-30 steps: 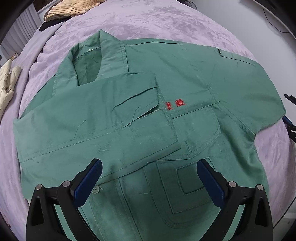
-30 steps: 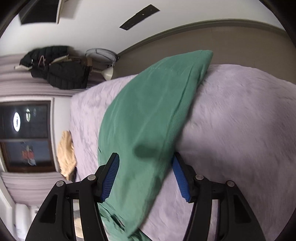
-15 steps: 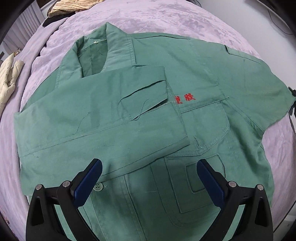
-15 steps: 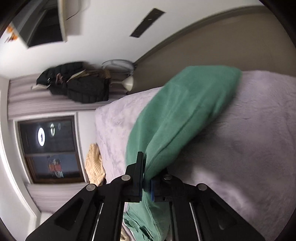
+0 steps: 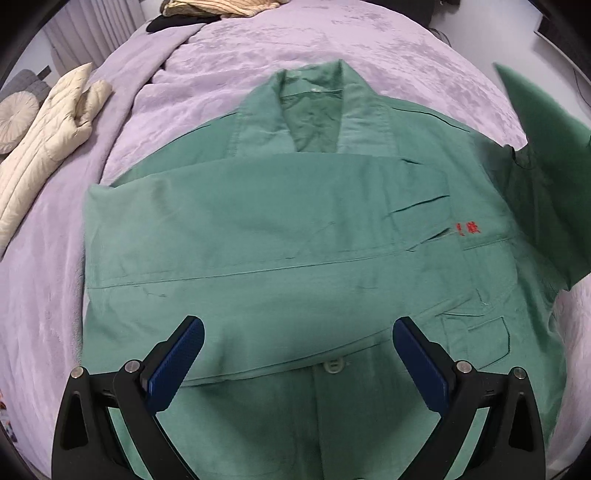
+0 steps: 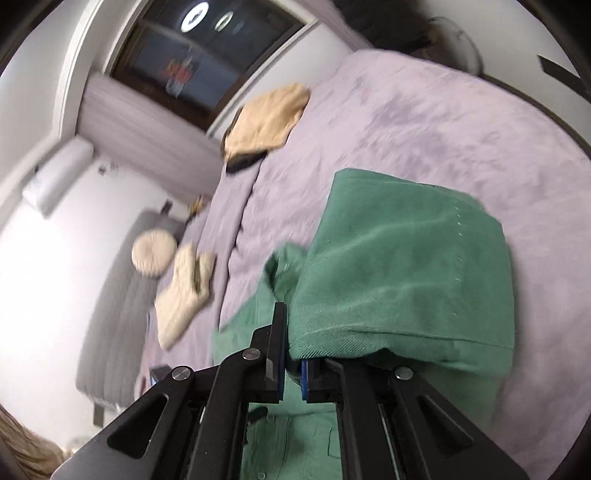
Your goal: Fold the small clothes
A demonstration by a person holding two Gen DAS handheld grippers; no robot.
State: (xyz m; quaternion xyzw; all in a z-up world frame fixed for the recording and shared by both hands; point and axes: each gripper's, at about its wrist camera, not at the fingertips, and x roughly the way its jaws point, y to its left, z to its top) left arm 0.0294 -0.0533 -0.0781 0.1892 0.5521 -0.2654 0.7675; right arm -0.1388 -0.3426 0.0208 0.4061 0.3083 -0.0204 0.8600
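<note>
A green shirt (image 5: 288,236) with red embroidery lies front up on the purple bedspread (image 5: 332,40). Its left sleeve is folded across the chest. My left gripper (image 5: 295,354) hovers open above the shirt's middle, near a button, with nothing between its blue pads. In the left wrist view the shirt's right sleeve (image 5: 546,173) rises off the bed at the right edge. In the right wrist view my right gripper (image 6: 293,363) is shut on the edge of that green sleeve (image 6: 406,280), which drapes over the right finger, lifted above the bed.
A cream quilted jacket (image 5: 40,155) and a round cushion (image 5: 16,120) lie at the bed's left side. A tan striped garment (image 5: 218,5) sits at the far end. In the right wrist view a dark window (image 6: 207,51) and a wall unit (image 6: 55,177) show beyond the bed.
The right gripper closed on the sleeve edge, then rolled and lifted it up off the bed. The left gripper slid sideways over the shirt, still open.
</note>
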